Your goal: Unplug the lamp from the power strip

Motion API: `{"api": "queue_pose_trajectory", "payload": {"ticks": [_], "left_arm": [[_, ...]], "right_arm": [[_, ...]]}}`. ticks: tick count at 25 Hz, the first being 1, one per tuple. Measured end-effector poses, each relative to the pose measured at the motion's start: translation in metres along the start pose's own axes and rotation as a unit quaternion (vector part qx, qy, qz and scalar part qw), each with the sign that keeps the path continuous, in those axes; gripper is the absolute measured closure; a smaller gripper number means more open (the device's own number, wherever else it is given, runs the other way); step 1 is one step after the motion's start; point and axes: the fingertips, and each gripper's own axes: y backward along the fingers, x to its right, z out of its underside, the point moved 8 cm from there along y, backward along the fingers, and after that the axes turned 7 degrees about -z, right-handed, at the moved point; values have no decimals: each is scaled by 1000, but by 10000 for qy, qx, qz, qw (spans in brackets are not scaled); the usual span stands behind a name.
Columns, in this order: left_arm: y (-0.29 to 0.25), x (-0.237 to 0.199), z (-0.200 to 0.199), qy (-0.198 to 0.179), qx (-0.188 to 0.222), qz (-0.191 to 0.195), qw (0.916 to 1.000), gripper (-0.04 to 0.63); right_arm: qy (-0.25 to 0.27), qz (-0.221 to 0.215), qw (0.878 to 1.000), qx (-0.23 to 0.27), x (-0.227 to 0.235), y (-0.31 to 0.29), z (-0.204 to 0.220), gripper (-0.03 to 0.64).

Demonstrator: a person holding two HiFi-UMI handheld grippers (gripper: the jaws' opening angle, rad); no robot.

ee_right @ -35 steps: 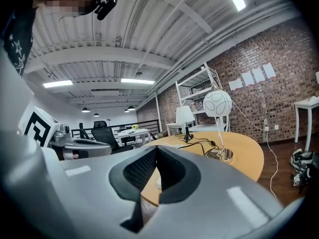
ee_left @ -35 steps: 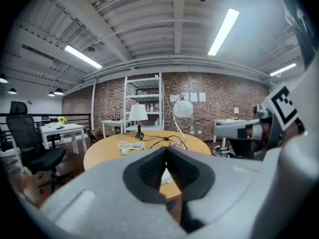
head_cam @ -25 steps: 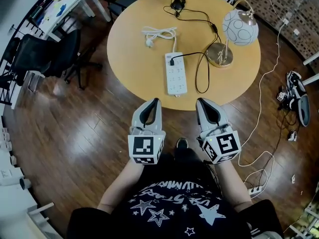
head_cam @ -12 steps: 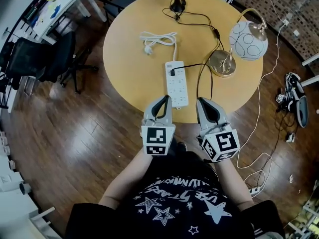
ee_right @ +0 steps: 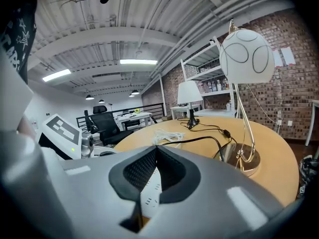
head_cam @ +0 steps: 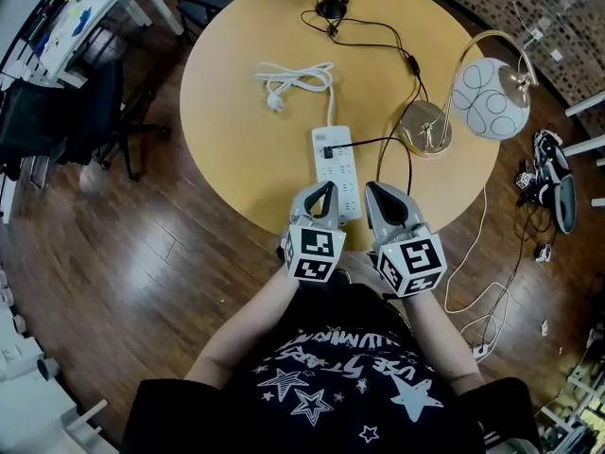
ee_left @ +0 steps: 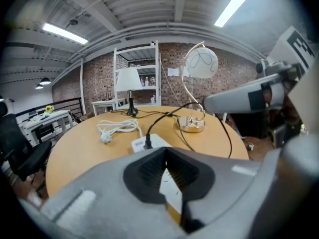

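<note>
A white power strip lies on the round wooden table, with a black plug in its far end. The plug's black cord runs to the brass base of a lamp with a white globe shade. My left gripper hovers over the strip's near end, shut and empty. My right gripper is just right of the strip, also shut and empty. In the left gripper view the plug and the lamp lie ahead. The right gripper view shows the strip below its tips and the lamp to the right.
A coiled white cord lies on the table beyond the strip. A second lamp stands at the far edge, its black cord snaking across the table. Chairs stand on the left, and cables and a floor power strip lie on the right.
Both grippers have moved forward to the table's near edge. The left one has also shifted right, over the strip's near end. Both stay shut.
</note>
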Motion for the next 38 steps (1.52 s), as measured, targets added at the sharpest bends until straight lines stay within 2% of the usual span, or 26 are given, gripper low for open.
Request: {"api": "queue_pose_trajectory", "payload": {"ticks": [6,11,15,20,27,38], "left_arm": [[-18,-6,10,-381,-236,217,9988,591],[-29,-3,13,-653,-263,519,9962,591],[-33,-3,16,-727,-323,700,9944,591],[-36,-1,27,-888,-583,962,9897,591],[-36,-1,30,-882,-557,1078,9887,591],[-33,-2,31,-753,-599,1050,9898,591]], "right_arm": [[-37,59,9996,-284,6,-27,10,607],[27,109,9987,-494,8,-44,18,607],[62,204,9980,-602,11,-55,19,607],[163,237,9963,-807,13,-69,22,607],[218,147,9943,-1031,19,-85,27,607],[397,-470,9886,-1374,23,-112,45,607]]}}
